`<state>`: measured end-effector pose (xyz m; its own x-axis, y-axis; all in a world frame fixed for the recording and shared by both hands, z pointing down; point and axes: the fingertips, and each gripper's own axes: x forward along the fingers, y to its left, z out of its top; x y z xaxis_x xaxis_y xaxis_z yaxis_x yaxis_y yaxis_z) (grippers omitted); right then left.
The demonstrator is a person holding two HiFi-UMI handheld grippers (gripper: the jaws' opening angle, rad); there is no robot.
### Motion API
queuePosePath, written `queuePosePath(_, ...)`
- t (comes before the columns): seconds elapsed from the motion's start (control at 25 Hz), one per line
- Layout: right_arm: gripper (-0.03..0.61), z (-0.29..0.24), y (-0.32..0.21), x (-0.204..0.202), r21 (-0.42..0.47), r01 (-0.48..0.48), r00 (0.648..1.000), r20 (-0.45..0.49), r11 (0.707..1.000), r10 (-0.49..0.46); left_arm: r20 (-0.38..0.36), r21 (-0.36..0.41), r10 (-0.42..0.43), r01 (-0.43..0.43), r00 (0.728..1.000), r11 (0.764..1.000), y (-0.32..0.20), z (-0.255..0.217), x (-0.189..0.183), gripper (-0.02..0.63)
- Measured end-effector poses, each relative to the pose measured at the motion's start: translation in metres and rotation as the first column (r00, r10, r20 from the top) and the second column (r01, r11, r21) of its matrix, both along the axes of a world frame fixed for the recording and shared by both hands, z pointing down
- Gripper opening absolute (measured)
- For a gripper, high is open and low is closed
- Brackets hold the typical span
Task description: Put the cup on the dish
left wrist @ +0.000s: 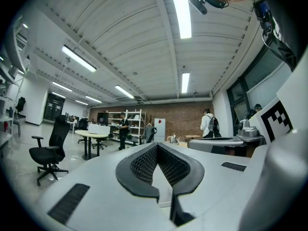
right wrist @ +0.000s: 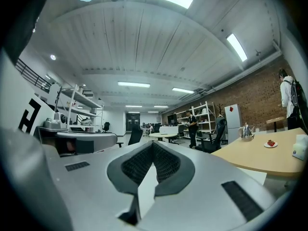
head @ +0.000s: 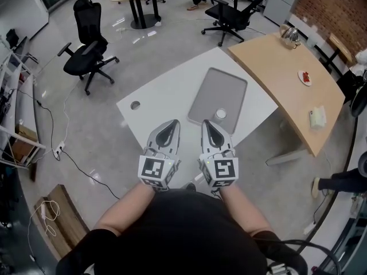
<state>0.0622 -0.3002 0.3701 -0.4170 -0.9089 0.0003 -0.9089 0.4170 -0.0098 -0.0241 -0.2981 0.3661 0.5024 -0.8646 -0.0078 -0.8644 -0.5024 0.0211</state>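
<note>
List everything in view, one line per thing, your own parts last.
white table: one, white, centre
tray: one, grey, on the white table
cup: one, pale, on the tray's near edge
wooden table: one, tan, right
kettle: one, silver, wooden table's far end
plate: one, white with red bits, on the wooden table
office chairs: two, black, on the floor beyond the tables
left gripper: one, grey, shut and empty, bottom centre
right gripper: one, grey, shut and empty, beside it
</note>
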Motion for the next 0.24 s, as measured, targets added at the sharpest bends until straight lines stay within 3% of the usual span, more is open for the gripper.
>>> queuePosePath(0.24, 0.012, 0.005, -0.012, -0.001, -0.007, 0.001, 1.000, -0.004, 1.000, -0.001, 0.004, 0.001, -0.007, 0.007, 1.000, 1.000, -0.011, 0.002, -0.001, 0.005)
